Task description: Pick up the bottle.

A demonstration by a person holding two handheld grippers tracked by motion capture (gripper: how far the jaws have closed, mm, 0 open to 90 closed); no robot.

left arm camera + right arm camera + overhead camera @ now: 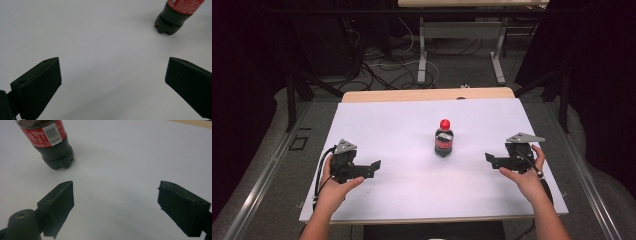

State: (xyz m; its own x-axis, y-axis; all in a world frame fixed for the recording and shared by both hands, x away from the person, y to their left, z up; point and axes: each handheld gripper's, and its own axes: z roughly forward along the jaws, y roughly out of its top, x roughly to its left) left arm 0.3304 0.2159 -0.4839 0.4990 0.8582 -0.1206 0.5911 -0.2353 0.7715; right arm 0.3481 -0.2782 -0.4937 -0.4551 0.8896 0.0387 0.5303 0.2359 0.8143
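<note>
While both grippers, left (374, 167) and right (490, 159), sit spread and empty flanking the bottle (443, 138), you're pre-grasp; probably close in on it next.

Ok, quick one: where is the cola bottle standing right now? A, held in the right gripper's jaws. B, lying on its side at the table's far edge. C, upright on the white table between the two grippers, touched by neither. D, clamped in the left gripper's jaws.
C: the cola bottle stands upright on the white table, apart from the left gripper and the right gripper, both with jaws open.
</note>
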